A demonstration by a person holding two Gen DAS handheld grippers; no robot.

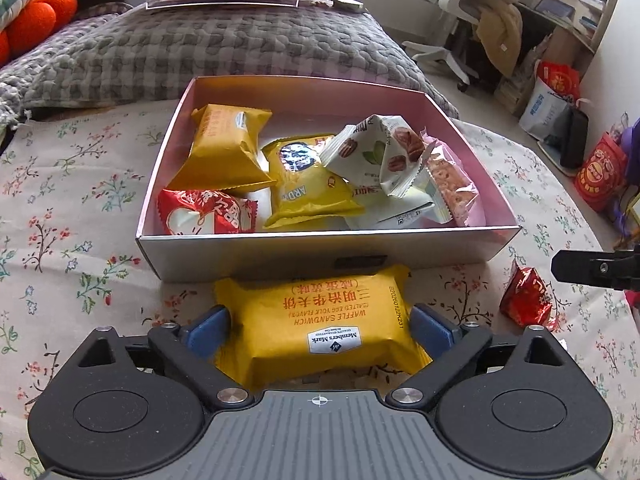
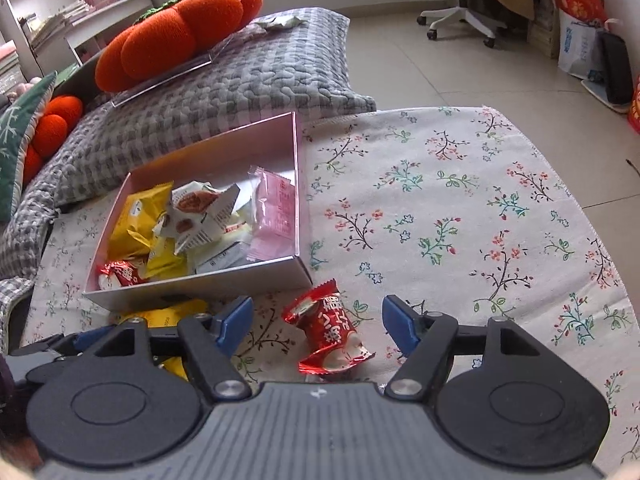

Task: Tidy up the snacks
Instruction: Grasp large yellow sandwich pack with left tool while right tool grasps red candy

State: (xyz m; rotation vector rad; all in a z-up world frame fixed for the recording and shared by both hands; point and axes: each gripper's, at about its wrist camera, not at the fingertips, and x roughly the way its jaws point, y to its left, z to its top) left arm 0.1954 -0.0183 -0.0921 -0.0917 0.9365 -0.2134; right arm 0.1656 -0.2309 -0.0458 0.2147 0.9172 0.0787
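Observation:
A yellow waffle sandwich pack point(image 1: 316, 328) lies on the floral cloth just in front of the pink box point(image 1: 312, 248). My left gripper point(image 1: 320, 316) is open and straddles the pack, with a blue pad close against each short end; I cannot tell whether the pads touch it. A red snack packet point(image 2: 328, 332) lies on the cloth to the right of the box's front corner. My right gripper point(image 2: 318, 308) is open around it with a gap on both sides. The box point(image 2: 200, 284) holds several yellow, white, red and pink snack packets.
A grey checked cushion point(image 1: 220, 48) lies behind the box, with orange pumpkin pillows point(image 2: 176, 36) on it. The floral cloth point(image 2: 460, 208) runs bare to the right up to its edge. Beyond are tiled floor, an office chair point(image 2: 460, 12) and bags point(image 1: 560, 92).

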